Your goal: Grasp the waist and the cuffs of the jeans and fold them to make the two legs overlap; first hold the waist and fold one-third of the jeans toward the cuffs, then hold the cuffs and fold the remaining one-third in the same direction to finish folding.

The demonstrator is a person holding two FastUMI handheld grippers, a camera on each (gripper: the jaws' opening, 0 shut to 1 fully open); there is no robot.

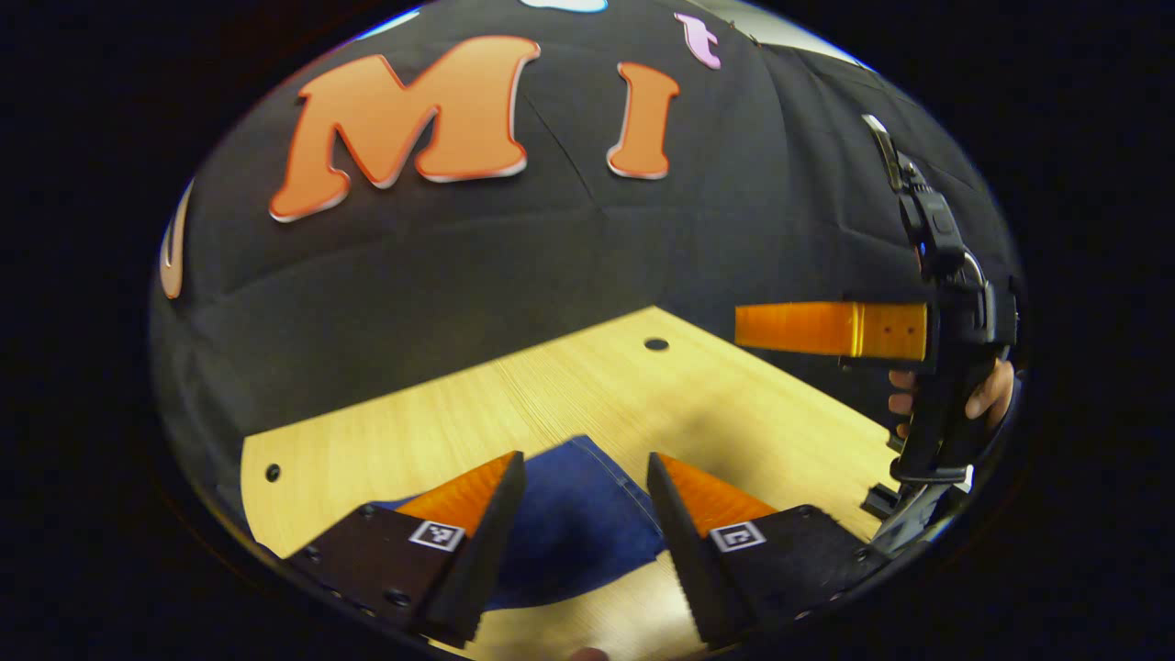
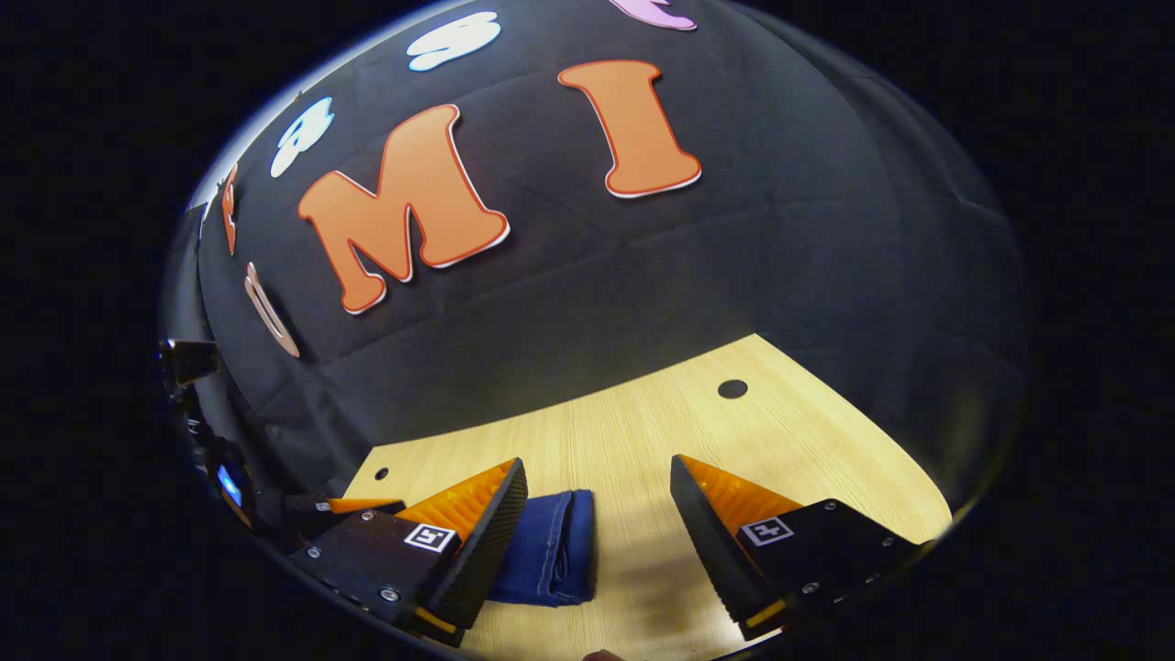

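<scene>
You work over a pale wooden table with a fine straight grain and small dark round holes near its far edge and corner. On it lie the blue jeans, folded into a compact bundle with stacked layers showing at one end, flat on the wood near you.

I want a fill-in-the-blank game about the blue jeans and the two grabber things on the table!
1. The folded blue denim jeans lie on a light ____ table.
2. The left gripper has its two fingers spread ____ above the jeans.
3. The right gripper grips ____ between its fingers.
4. Behind the table hangs a ____ cloth wall.

Missing words: wooden; open; nothing; black
</scene>
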